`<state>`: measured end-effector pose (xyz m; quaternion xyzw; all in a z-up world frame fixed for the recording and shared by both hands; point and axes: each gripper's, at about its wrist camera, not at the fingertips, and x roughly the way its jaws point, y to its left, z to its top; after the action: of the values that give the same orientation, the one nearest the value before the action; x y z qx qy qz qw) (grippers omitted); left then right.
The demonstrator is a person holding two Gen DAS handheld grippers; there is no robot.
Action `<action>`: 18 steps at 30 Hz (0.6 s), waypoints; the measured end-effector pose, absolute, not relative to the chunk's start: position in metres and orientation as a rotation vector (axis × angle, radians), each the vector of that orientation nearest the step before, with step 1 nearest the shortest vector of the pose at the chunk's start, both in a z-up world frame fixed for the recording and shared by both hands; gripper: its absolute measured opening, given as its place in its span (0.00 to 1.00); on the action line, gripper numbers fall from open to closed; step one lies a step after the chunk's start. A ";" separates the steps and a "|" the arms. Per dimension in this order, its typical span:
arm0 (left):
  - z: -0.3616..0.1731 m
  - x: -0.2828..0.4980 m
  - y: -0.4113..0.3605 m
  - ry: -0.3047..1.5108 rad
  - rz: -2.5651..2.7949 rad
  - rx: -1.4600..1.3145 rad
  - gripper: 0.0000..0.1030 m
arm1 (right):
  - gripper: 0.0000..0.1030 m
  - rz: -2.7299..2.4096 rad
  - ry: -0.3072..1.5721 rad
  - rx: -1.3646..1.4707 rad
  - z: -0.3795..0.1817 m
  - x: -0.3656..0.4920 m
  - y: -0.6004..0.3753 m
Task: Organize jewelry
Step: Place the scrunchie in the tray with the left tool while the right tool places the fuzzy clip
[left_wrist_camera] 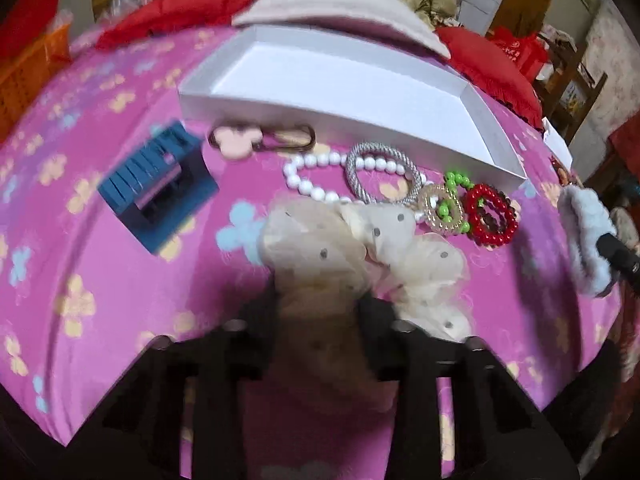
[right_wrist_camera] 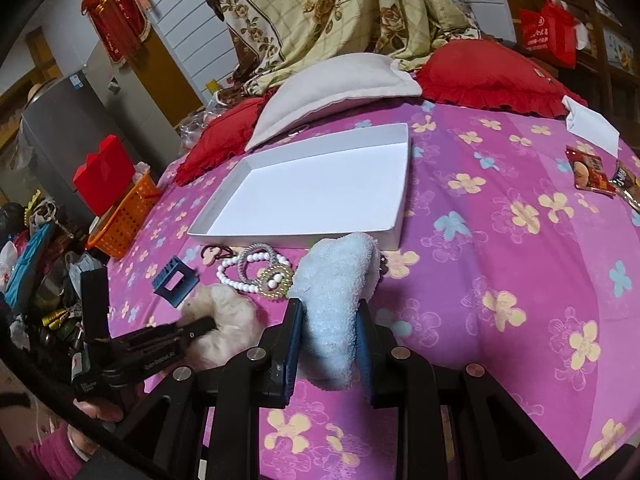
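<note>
Pink floral bedsheet, white box ahead of both claws. Left claw clamps cream scrunchie; right claw clamps blue scrunchie. Risk: soft fabric could slip or snag the pearl bracelet just beyond.

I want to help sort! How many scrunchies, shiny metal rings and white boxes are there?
Scrunchies: 2 (cream scrunchie, blue scrunchie)
Metal rings: 2 (silver ring, gold ring)
White boxes: 1 (white box)
Total: 5

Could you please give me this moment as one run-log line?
left gripper: shut on cream scrunchie | right gripper: shut on blue scrunchie | white tray: empty
</note>
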<state>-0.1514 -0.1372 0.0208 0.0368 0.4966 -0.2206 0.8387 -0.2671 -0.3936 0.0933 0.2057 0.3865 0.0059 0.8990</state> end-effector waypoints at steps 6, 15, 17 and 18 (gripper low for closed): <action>0.046 -0.159 -0.132 1.001 -0.521 0.034 0.13 | 0.23 0.032 0.772 0.399 0.107 -0.262 -0.387; 0.110 -0.153 -0.152 0.856 -0.558 0.095 0.13 | 0.23 0.037 0.731 0.357 0.127 -0.240 -0.386; 0.117 -0.146 -0.153 0.843 -0.552 0.097 0.13 | 0.23 0.032 0.732 0.342 0.130 -0.229 -0.387; 0.120 -0.143 -0.156 0.838 -0.551 0.101 0.13 | 0.23 0.032 0.735 0.336 0.130 -0.224 -0.388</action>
<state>-0.1426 -0.1558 0.1200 0.0483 0.4013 -0.2638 0.8758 -0.2237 -0.3876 0.1304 0.1632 0.3574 0.0153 0.9195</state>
